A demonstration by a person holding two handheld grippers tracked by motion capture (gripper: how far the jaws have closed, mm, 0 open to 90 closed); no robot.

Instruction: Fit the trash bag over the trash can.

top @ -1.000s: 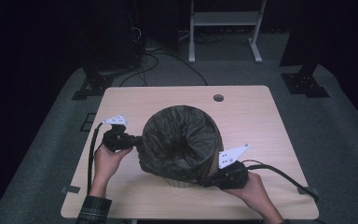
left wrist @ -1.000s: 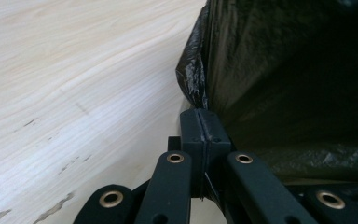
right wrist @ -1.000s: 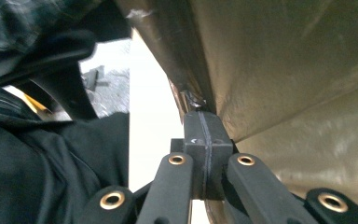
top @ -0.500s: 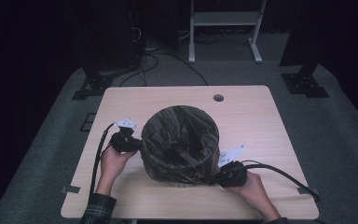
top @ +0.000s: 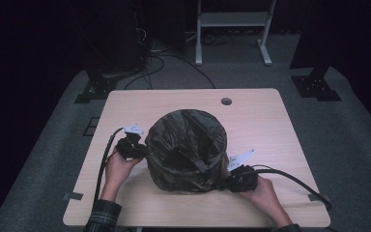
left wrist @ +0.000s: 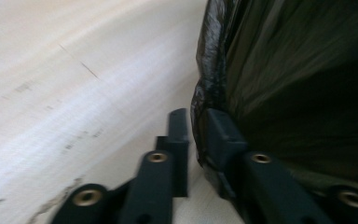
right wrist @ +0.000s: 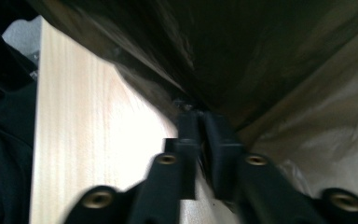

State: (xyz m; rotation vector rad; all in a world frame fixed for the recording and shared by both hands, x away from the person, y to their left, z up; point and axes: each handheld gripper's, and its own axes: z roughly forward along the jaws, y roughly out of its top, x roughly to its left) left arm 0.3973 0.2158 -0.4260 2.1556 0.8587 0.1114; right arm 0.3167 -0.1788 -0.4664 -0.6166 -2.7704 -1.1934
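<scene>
black bin liner (top: 186, 150) draped over a round bin, sitting mid-table on the light wood table (top: 265, 121), slightly toward the near edge. left gripper (top: 134, 149) at the liner's left side, right gripper (top: 232, 181) at its lower right, both touching the plastic. in left gripper view, left gripper (left wrist: 196, 135) clamped on the bunched liner edge (left wrist: 205, 93): narrow gap between jaws, crumpled black film pinched in it, one jaw outside on the table side, the other against the dark liner wall. in right gripper view, right gripper (right wrist: 201, 128) nearly closed on a fold of liner (right wrist: 186, 100); film runs straight into the slit between the jaws, paler translucent plastic to the right, bare table to the left. left hand (top: 118, 166) wrapped round the gripper body from below, forearm in a plaid sleeve (top: 101, 217) coming up from the near edge, cable looping back along the arm. right hand (top: 263, 193) behind its gripper, pointing left-and-up at the bin base, cable trailing off to the right across the table. cable grommet hole (top: 226, 101) in the far part of the tabletop, well apart from the bin.
</scene>
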